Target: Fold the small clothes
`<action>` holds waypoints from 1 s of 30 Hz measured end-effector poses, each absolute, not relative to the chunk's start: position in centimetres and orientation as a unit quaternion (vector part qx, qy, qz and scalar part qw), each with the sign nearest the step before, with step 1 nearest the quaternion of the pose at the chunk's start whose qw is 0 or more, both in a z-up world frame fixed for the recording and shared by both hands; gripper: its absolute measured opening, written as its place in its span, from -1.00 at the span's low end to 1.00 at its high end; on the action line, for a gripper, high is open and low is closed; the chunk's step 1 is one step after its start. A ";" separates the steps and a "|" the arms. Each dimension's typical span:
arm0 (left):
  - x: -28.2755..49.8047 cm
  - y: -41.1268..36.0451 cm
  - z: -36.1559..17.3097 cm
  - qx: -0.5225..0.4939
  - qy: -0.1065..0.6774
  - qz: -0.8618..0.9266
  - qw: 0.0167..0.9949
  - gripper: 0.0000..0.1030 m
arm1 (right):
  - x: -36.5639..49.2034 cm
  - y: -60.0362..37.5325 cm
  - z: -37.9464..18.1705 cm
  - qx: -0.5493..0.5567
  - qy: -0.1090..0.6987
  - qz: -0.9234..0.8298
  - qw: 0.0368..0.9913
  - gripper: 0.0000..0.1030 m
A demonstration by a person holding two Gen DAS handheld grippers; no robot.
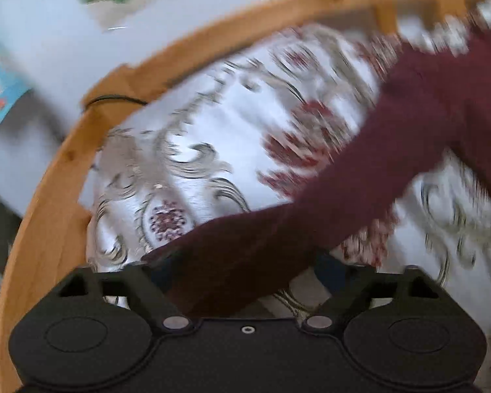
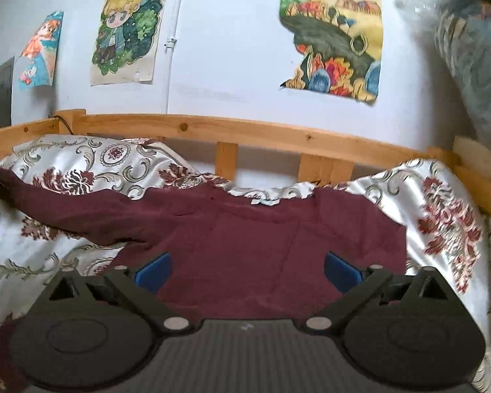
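Observation:
A small maroon long-sleeved top (image 2: 245,229) lies spread on a patterned bedspread (image 2: 81,170). Its left sleeve (image 2: 65,209) stretches out to the far left. In the left wrist view that sleeve (image 1: 343,180) runs from the upper right down to my left gripper (image 1: 242,278). The cuff covers the gap between the jaws, which stand wide apart; whether they grip it is unclear. The view is motion-blurred. My right gripper (image 2: 245,271) is open, blue pads (image 2: 154,273) wide apart, hovering over the top's lower body and holding nothing.
A wooden bed rail (image 2: 245,131) runs along the far side, also curving across the left wrist view (image 1: 212,39). The white wall behind carries several drawings (image 2: 334,39). A grey-blue cloth bundle (image 2: 474,65) sits at the upper right.

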State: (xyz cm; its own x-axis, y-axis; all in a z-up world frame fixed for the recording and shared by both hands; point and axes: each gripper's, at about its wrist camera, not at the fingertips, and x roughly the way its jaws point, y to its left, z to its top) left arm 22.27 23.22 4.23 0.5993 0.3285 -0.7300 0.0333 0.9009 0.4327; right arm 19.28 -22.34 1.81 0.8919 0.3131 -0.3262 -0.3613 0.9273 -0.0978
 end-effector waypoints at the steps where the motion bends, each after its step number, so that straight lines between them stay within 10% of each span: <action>1: 22.8 22.9 3.8 0.225 0.455 0.080 0.858 0.41 | 19.2 -22.3 1.8 -0.080 0.153 0.173 0.970 0.99; 7: 24.1 22.6 3.3 0.231 0.504 0.072 0.829 -0.74 | 19.0 -23.6 1.6 -0.055 0.159 0.163 0.972 0.99; 30: 22.5 2.3 12.1 0.020 0.512 -0.191 0.837 -0.85 | 14.6 -25.9 1.9 -0.038 0.180 0.234 0.955 0.99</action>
State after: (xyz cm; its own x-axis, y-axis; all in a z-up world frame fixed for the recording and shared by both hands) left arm 22.48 2.31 12.06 0.4018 -0.2999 -0.8652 0.3409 0.9259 -0.1626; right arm 14.64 -25.92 1.94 0.8258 0.4333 -0.3610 -0.4604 0.8876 0.0120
